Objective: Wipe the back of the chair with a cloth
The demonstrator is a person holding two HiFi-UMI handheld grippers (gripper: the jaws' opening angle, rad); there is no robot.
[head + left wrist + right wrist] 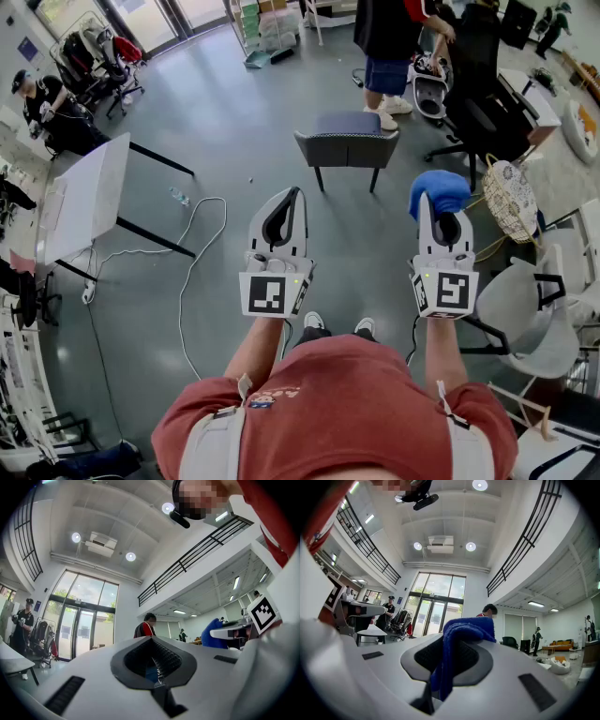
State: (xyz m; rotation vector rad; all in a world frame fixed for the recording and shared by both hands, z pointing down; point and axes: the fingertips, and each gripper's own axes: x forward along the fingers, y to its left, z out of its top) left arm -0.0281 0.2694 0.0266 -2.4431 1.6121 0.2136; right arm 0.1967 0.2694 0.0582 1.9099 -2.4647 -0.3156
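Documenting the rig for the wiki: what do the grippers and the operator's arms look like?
Left gripper and right gripper: white shells, black-lined openings, each with a black-and-white marker cube. Person wears a red short-sleeved shirt and pale straps.

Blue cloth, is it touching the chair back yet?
Apart. Head view shows the blue cloth clamped in the right gripper, bare floor between it and the chair.
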